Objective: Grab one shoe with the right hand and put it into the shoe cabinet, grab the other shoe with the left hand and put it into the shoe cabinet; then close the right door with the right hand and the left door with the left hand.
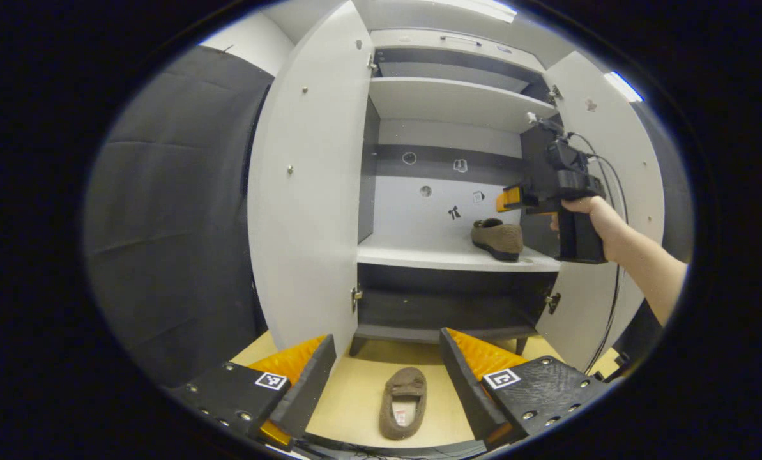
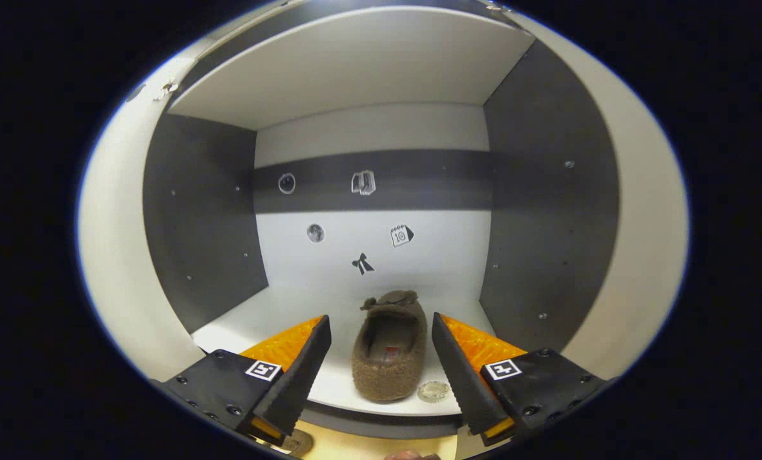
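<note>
Left gripper view: the left claw (image 1: 387, 377) is standing released, its ridged, wedge-shaped fingers (image 1: 304, 364) spread wide and gripping nothing. Between them, at 6 o'clock, a brown fuzzy slipper (image 1: 404, 401) is lying on the pale wooden floor (image 1: 355, 390), opening upward, apart from both fingers. Beyond it the shoe cabinet (image 1: 444, 255) is standing with its smooth white left door (image 1: 310, 191) and right door (image 1: 617, 191) both swung open. On the middle shelf (image 1: 444, 255), at 3 o'clock, a second slipper (image 1: 497, 237) is sitting near the right side wall. A hand (image 1: 585, 214) is holding the right claw (image 1: 505, 199) just above that slipper; its opening cannot be told here.

Right gripper view: the right claw (image 2: 381, 370) is standing released, fingers apart either side of the slipper (image 2: 390, 345) without touching it. The plush, rounded slipper is resting heel-forward on the white shelf (image 2: 259, 326), beneath small stickers (image 2: 363, 263) at 12 o'clock on the back panel.
</note>
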A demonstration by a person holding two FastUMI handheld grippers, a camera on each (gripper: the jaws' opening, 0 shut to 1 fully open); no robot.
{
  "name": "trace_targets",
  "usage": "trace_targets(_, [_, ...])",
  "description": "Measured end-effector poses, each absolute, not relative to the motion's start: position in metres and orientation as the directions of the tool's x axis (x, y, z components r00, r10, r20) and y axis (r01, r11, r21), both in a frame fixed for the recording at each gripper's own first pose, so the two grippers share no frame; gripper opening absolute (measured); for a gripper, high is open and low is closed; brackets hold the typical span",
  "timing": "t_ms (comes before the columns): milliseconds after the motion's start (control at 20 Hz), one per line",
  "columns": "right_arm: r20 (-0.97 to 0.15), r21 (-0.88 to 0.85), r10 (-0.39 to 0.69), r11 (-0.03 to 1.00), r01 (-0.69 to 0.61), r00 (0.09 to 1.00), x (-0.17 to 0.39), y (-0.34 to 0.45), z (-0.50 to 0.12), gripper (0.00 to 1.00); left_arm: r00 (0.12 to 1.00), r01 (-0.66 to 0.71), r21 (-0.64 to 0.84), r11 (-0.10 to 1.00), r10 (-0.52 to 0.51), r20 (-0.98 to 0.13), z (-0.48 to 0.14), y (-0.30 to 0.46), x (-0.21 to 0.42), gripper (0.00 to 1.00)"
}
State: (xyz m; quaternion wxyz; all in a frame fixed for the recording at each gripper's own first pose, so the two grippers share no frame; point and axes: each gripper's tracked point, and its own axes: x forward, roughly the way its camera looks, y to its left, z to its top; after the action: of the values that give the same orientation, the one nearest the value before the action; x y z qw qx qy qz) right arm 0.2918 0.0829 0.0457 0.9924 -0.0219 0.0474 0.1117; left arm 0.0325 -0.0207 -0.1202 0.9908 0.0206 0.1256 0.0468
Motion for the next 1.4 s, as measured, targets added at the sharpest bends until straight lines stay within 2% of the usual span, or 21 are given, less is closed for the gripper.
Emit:
trace_targets(300, [-0.009, -0.05, 0.162, 0.985, -0.163, 0.987, 0.223, 0.07, 0.038, 0.95, 0.917, -0.019, 0.026, 0.999, 0.028, -0.398, -0.163, -0.019, 0.043, 0.95])
trace_targets(400, [-0.006, -0.033, 0.16, 0.987, -0.16, 0.987, 0.198, 0.07, 0.03, 1.0, 0.881, 0.024, 0.056, 0.998, 0.005, -0.473, -0.192, -0.012, 0.041, 0.95])
trace_targets(500, [-0.012, -0.017, 0.163, 0.987, -0.163, 0.987, 0.175, 0.069, 0.02, 0.95, 0.834, 0.064, 0.092, 0.994, -0.003, -0.552, -0.214, -0.014, 0.034, 0.95])
trace_targets(650, [-0.028, -0.025, 0.132, 0.991, -0.133, 0.991, 0.141, 0.057, 0.004, 0.95, 0.77, 0.12, 0.11, 0.987, -0.022, -0.638, -0.234, -0.016, 0.03, 0.95])
trace_targets(750, [-0.07, -0.022, 0.117, 0.993, -0.119, 0.991, 0.118, 0.053, -0.015, 0.99, 0.737, 0.153, 0.128, 0.98, -0.026, -0.675, -0.246, -0.014, 0.03, 0.95])
trace_targets(850, [-0.106, -0.039, 0.103, 0.993, -0.107, 0.989, 0.095, 0.046, -0.03, 0.95, 0.705, 0.182, 0.148, 0.972, -0.024, -0.708, -0.259, -0.013, 0.028, 0.95])
trace_targets(900, [-0.113, -0.055, 0.081, 0.995, -0.087, 0.99, 0.086, 0.043, -0.034, 0.99, 0.68, 0.207, 0.166, 0.964, -0.019, -0.733, -0.264, -0.012, 0.027, 0.95])
trace_targets(950, [-0.119, -0.054, 0.065, 0.996, -0.072, 0.991, 0.074, 0.039, -0.039, 0.95, 0.673, 0.226, 0.193, 0.955, -0.009, -0.74, -0.266, -0.011, 0.028, 0.95])
trace_targets(1000, [-0.118, -0.04, 0.06, 0.997, -0.065, 0.991, 0.061, 0.037, -0.043, 0.99, 0.671, 0.233, 0.213, 0.949, 0.002, -0.742, -0.269, -0.01, 0.032, 0.95])
trace_targets(1150, [-0.129, -0.038, -0.021, 0.999, 0.016, 0.991, 0.031, 0.011, -0.05, 0.99, 0.637, 0.235, 0.169, 0.957, -0.02, -0.77, -0.277, -0.009, 0.03, 0.95])
trace_targets(1200, [-0.141, -0.048, -0.056, 0.998, 0.05, 0.988, 0.021, 0.0, -0.054, 0.96, 0.625, 0.234, 0.168, 0.958, -0.015, -0.78, -0.274, -0.006, 0.031, 0.95])
trace_targets(1300, [-0.173, -0.057, -0.135, 0.99, 0.127, 0.976, 0.005, -0.024, -0.062, 0.96, 0.608, 0.241, 0.218, 0.946, 0.027, -0.793, -0.274, -0.006, 0.029, 0.95])
trace_targets(1350, [-0.195, -0.055, -0.175, 0.984, 0.167, 0.965, -0.004, -0.035, -0.067, 0.96, 0.598, 0.251, 0.223, 0.942, 0.03, -0.801, -0.274, -0.009, 0.03, 1.0])
trace_targets(1400, [-0.211, -0.05, -0.21, 0.978, 0.204, 0.955, -0.012, -0.045, -0.07, 0.99, 0.587, 0.256, 0.196, 0.947, 0.009, -0.81, -0.27, -0.014, 0.03, 0.93])
